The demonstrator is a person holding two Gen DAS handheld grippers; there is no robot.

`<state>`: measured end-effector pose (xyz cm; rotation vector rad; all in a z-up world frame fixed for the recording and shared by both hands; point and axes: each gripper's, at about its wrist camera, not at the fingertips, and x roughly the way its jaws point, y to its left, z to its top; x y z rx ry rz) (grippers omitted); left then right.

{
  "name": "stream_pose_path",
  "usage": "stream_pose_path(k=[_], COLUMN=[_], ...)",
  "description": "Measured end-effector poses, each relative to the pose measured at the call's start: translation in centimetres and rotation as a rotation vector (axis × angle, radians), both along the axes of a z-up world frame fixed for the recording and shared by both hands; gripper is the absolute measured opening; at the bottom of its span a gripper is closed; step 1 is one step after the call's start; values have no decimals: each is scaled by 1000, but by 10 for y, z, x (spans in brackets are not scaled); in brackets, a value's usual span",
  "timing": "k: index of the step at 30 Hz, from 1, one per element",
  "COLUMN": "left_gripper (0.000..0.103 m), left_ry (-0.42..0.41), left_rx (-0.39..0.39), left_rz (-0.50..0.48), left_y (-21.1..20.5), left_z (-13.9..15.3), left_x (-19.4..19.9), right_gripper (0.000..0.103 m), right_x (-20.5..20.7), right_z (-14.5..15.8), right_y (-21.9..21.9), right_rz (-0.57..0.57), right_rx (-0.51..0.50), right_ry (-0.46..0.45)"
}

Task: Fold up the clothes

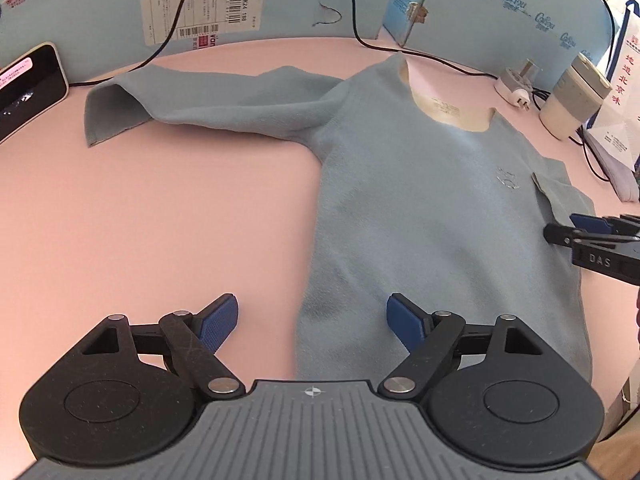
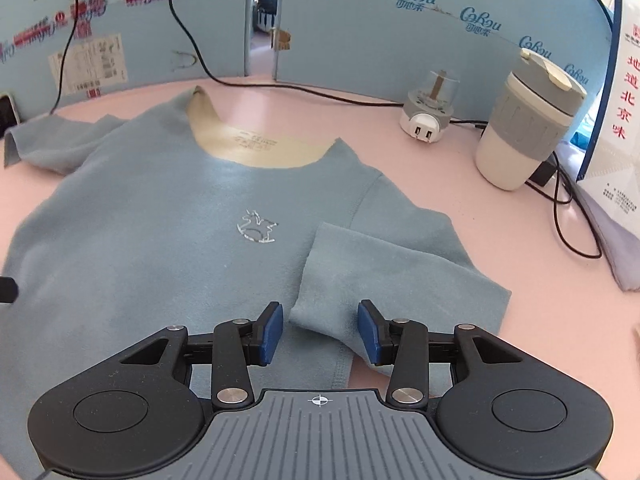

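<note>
A light blue long-sleeved shirt (image 1: 420,200) lies front up on the pink table (image 1: 160,220), neckline away from me. One sleeve (image 1: 180,100) stretches out to the left. The other sleeve (image 2: 380,264) is folded in over the chest, near the small silver logo (image 2: 256,228). My left gripper (image 1: 312,320) is open and straddles the shirt's left side edge low on the body, with nothing gripped. My right gripper (image 2: 320,332) is open too. The folded sleeve's cuff lies between its blue pads (image 2: 272,332), which do not press on it. Its black fingertips (image 1: 560,232) also show at the right edge of the left wrist view.
A blue cardboard wall (image 2: 360,40) rings the back of the table. A phone (image 1: 28,80) lies at the far left. At the right stand a plug adapter (image 2: 428,120), a grey-and-white cup (image 2: 524,128), a printed paper bag (image 2: 624,120) and black cables (image 2: 568,224).
</note>
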<state>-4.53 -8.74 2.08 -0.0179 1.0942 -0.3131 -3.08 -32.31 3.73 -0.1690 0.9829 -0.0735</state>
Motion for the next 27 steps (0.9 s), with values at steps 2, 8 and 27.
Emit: stream_pose_path(k=[2,8,27], left_gripper=[82,88,103], left_ry=[8,12,39], left_rx=[4,-4,-80], left_rz=[-17,-20,19], left_y=[-4,-4,2], left_z=[-2,-5,-10], left_x=[-5,-12,-25], right_gripper=[42,41,3], right_x=[0,-2,-34], right_z=[-5,-9,39], right_y=[1,1,-68], right_rz=[7,57,-172], right_rx=[-11,-31,-44], right_ry=[0,-6,-179])
